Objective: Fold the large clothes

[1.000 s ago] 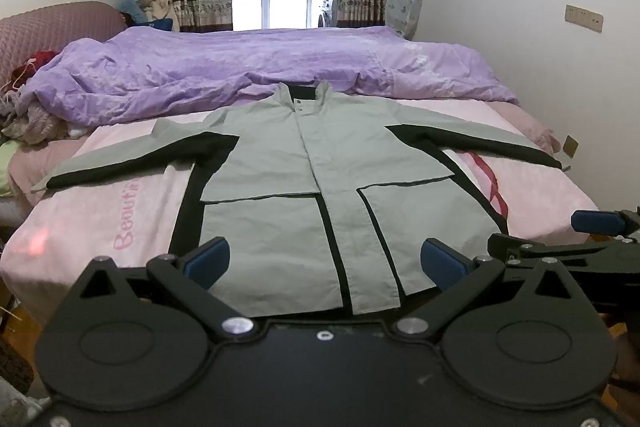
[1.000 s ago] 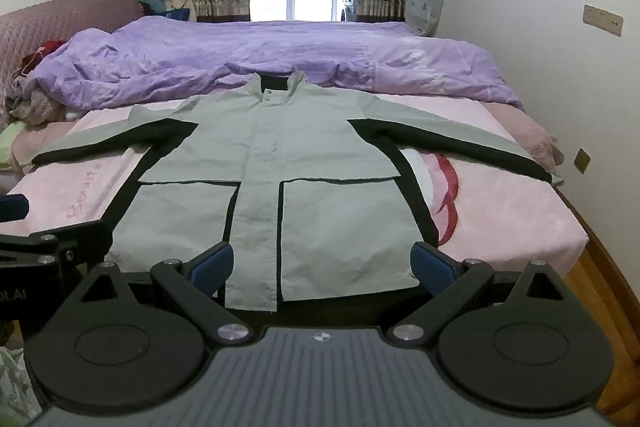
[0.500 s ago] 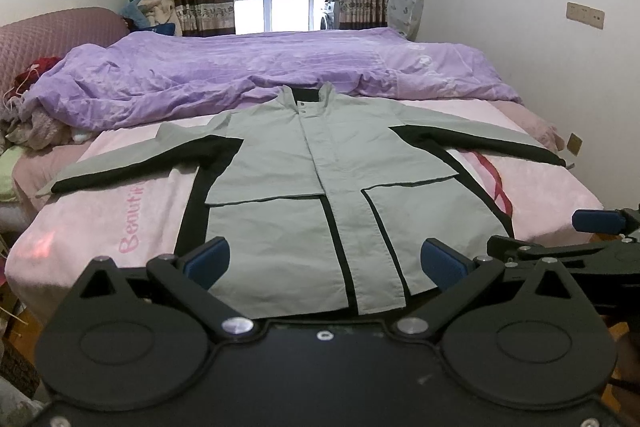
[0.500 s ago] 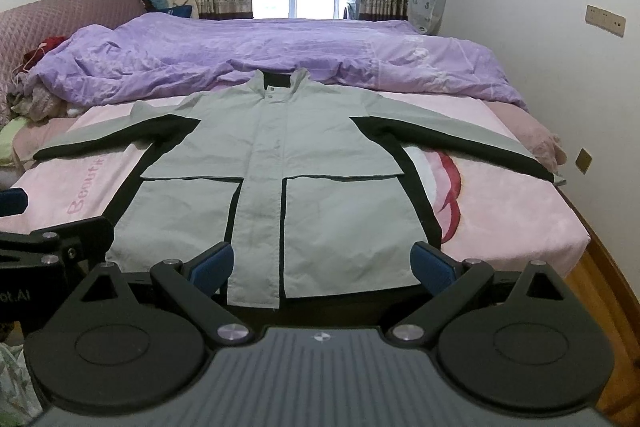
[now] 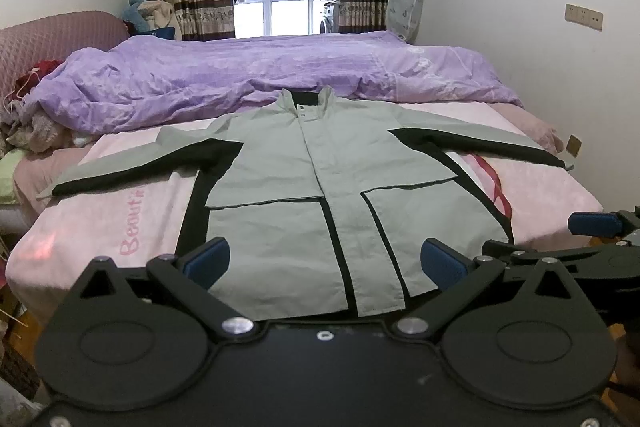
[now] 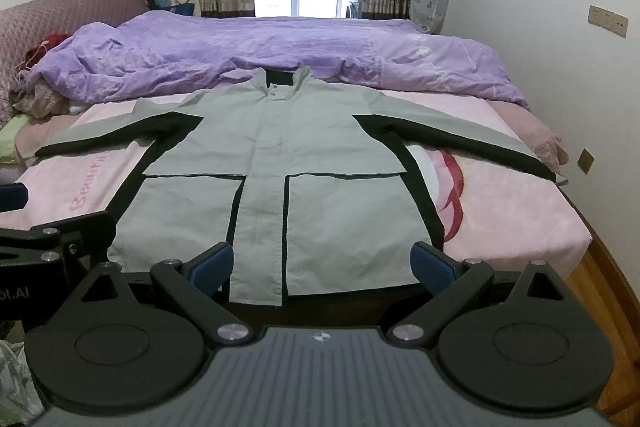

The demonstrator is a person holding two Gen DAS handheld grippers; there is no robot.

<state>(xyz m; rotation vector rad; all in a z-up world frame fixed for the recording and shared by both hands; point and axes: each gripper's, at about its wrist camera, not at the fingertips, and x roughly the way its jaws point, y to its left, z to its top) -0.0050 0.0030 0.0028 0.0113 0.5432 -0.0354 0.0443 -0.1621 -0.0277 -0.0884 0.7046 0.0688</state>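
Jacket (image 6: 276, 163) beside purple duvet (image 6: 248, 55)

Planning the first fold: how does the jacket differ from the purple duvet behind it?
The jacket is pale green with black panels; the purple duvet is one colour. The jacket lies spread flat with sleeves out; the duvet is bunched and rumpled. The jacket is nearer both open claws; the duvet lies beyond its collar. Both rest on the bed.

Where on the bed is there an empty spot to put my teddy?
Two bare pink patches of sheet: one right of the jacket, under its right sleeve; one on the left, under the left sleeve. The purple duvet crowds the far side; clothes pile at the left edge.
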